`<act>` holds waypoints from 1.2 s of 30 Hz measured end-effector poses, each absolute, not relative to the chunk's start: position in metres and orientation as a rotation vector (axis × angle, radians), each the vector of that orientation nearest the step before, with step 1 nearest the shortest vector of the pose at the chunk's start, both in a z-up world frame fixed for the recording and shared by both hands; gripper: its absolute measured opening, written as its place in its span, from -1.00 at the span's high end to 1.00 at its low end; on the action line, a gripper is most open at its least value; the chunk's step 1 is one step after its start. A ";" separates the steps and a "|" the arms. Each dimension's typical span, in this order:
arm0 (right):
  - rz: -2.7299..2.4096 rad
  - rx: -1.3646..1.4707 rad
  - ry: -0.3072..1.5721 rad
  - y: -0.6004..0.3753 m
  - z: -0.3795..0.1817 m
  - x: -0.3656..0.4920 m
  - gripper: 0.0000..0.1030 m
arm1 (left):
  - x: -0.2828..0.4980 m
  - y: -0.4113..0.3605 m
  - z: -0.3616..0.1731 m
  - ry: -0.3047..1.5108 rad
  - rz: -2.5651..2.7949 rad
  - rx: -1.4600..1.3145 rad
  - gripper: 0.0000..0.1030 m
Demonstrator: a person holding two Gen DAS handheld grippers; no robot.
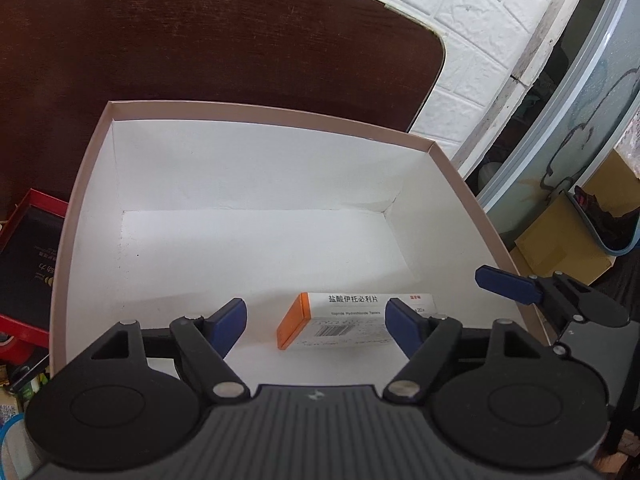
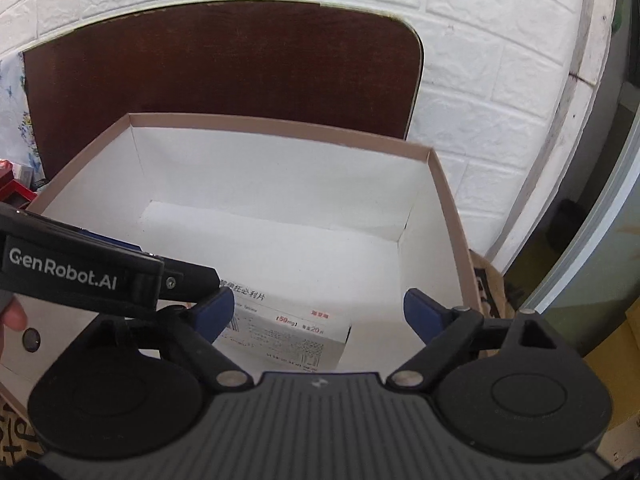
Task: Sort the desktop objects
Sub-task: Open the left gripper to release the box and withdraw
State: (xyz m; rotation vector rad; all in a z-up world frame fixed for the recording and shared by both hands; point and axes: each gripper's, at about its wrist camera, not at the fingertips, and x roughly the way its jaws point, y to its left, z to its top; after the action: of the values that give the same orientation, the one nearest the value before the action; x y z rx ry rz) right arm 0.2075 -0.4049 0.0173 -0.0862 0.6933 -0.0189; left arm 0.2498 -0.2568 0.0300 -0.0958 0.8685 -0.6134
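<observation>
Release was judged done: a medicine box [image 1: 344,322] lay in the carton [image 1: 256,106], untouched. Both grippers' fingers, left [image 1: 316,320] and right [image 2: 320,312], were held open; another tabletop item would be needed next.

Both grippers point forward and downward, side by side. The left gripper [image 1: 316,320] has its blue-padded fingers [image 1: 228,320] spread apart, gripping nothing. The right gripper [image 2: 320,316] is likewise spread wide, its fingers [image 2: 420,312] pressing on nothing. In the right wrist view the left gripper crosses in from the left edge, a fingertip of the person's hand [image 2: 12,314] showing beneath it.
</observation>
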 end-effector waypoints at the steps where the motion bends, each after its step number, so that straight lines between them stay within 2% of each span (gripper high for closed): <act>1: -0.017 -0.082 0.693 -0.405 0.019 0.206 -0.74 | 0.247 -0.256 0.031 0.865 -0.615 -0.096 -0.54; 21: 0.024 -0.081 0.564 -0.351 0.049 0.097 -0.74 | 0.126 -0.201 0.071 0.633 -0.545 0.065 -0.55; 36: 0.095 -0.072 0.511 -0.288 0.039 0.033 -0.74 | 0.052 -0.128 0.055 0.564 -0.401 0.060 -0.57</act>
State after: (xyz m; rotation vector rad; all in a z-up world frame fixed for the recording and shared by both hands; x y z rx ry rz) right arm 0.0335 -0.2885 0.0395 -0.0716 0.5112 0.0946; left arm 0.0521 -0.1284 0.0548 0.0600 0.5644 -0.4006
